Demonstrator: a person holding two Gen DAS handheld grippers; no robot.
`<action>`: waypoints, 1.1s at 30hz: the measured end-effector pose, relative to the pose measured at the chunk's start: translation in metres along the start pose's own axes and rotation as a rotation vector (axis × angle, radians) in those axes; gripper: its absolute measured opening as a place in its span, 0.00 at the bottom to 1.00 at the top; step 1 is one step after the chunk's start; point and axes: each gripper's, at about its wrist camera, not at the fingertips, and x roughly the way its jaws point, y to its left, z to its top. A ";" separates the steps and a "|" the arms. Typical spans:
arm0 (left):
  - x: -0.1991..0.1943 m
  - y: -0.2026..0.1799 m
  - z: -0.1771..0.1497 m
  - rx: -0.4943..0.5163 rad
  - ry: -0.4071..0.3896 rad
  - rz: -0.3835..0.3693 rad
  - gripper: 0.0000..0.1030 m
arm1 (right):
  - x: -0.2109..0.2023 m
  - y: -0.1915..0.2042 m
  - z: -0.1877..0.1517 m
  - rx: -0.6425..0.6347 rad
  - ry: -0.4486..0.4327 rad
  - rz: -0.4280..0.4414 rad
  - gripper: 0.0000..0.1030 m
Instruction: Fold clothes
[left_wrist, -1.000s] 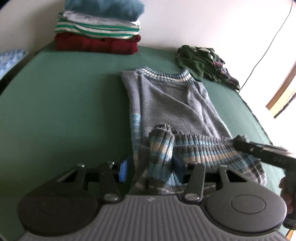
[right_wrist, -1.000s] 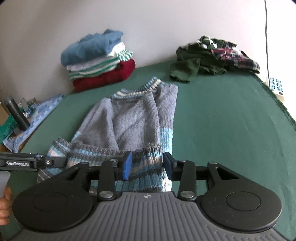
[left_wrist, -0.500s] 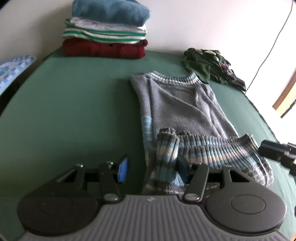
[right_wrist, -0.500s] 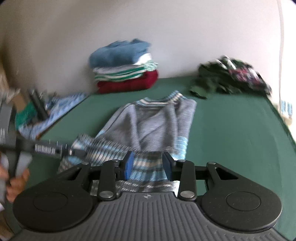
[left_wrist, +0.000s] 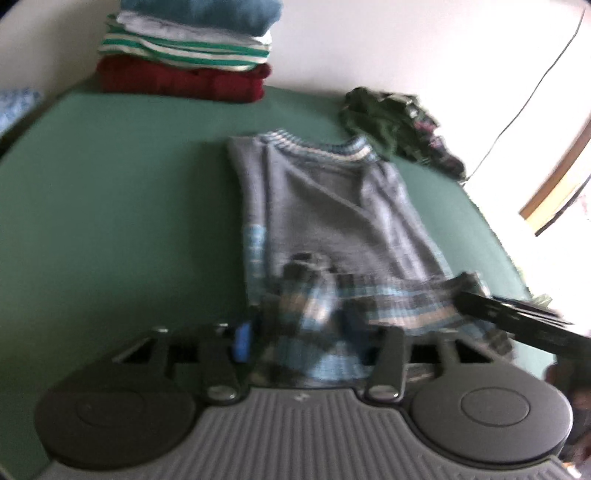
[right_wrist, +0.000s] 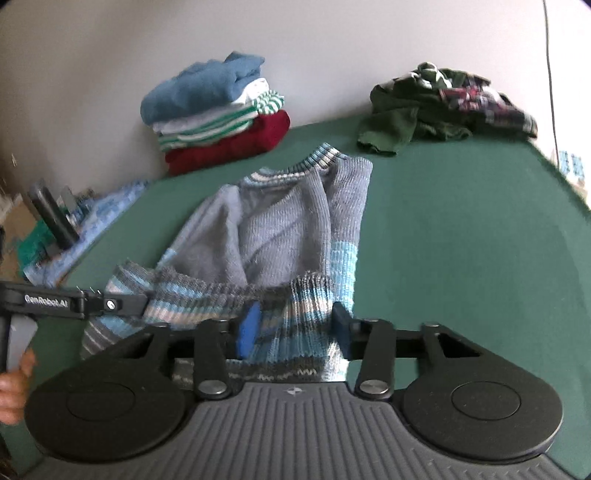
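Left tongs (left_wrist: 299, 332) and right tongs (right_wrist: 293, 326) both closing, striped sweater hem (right_wrist: 295, 314) bunched between.

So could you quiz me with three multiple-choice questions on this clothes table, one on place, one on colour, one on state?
1. Where is the folded stack?
A. far edge by the wall
B. on the sweater
C. on the floor

2. What colour is the stack's bottom garment?
A. yellow
B. dark red
C. white

3. What lies between the right claw's closing jaws?
A. nothing
B. a cable
C. the sweater's striped hem

Answers: 1 A, it sits against the wall; 2 B, red lies under the striped layers; 3 C, striped knit fills the gap.
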 end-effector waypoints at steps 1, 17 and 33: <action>-0.003 -0.004 -0.001 0.024 -0.010 0.000 0.27 | -0.003 0.002 0.000 -0.015 -0.009 -0.002 0.15; -0.019 -0.003 0.015 -0.012 -0.066 -0.046 0.18 | -0.015 -0.005 0.015 0.097 -0.025 0.132 0.14; 0.025 0.017 0.035 0.022 -0.099 0.035 0.15 | 0.018 -0.016 0.031 0.077 -0.061 0.042 0.30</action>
